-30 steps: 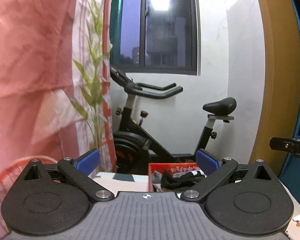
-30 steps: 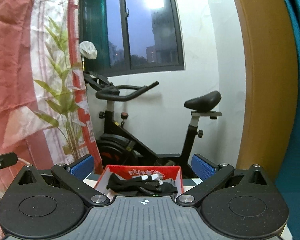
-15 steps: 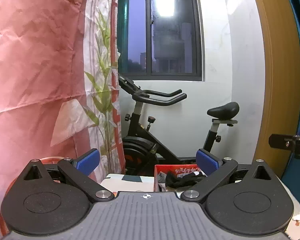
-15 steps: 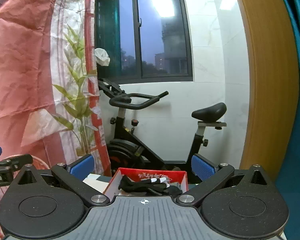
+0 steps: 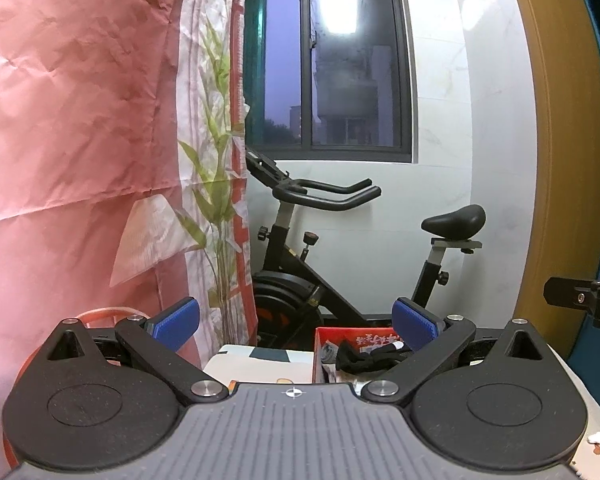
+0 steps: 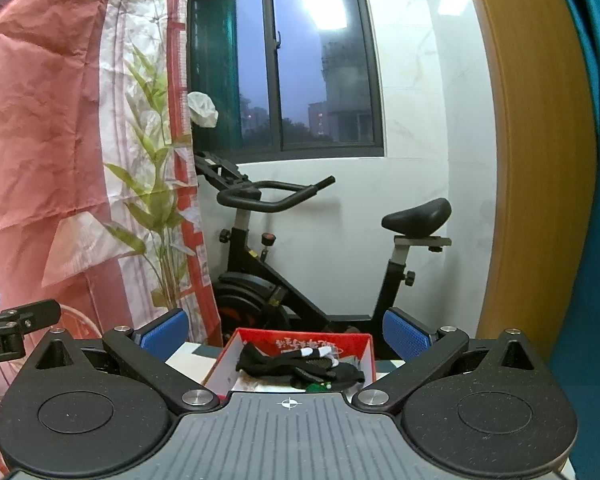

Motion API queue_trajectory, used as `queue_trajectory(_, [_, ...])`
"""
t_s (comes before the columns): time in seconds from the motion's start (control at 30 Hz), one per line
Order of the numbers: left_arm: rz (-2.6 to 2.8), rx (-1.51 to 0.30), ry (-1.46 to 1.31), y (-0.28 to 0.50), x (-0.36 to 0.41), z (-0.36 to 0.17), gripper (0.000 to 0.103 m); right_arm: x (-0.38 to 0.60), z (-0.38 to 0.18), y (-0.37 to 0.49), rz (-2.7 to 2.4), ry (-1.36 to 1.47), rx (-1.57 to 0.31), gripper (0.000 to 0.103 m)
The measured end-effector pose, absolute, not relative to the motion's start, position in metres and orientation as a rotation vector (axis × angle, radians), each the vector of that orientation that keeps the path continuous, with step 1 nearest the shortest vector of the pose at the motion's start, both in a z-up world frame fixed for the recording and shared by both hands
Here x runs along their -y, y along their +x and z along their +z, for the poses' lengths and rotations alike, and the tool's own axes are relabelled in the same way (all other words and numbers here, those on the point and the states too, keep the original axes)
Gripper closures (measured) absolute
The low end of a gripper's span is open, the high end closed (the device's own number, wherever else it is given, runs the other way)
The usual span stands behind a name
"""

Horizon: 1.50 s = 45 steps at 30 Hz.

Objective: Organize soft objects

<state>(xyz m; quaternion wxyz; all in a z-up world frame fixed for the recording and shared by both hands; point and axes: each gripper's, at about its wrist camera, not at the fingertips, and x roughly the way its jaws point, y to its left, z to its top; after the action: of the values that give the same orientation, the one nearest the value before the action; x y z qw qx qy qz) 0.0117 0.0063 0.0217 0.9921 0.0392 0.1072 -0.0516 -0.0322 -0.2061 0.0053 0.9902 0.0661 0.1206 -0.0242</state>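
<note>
Socks (image 6: 300, 366), dark, heaped in red box (image 6: 364, 346); both tools, left tool (image 5: 296, 322) and right tool (image 6: 286, 330), wide, empty. We judge approach stage; next, lower and pinch.

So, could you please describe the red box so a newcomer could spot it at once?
Find the black exercise bike under the window. In front of its base sits an open red box, white inside, holding black socks, the only red-walled container beside the pale patterned surface.

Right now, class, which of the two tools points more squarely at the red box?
The right tool: the red box sits centred between its open fingers, but off to the right for the left tool.
</note>
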Motion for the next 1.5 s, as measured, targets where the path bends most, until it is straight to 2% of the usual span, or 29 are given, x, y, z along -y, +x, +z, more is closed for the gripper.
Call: queue_trajectory(1.5, [-0.123,-0.240,0.059,0.0134,-0.0084,0.0117,0.000,0.2001,-0.0011,-0.0307,-0.078,0.092,-0.241,0.000])
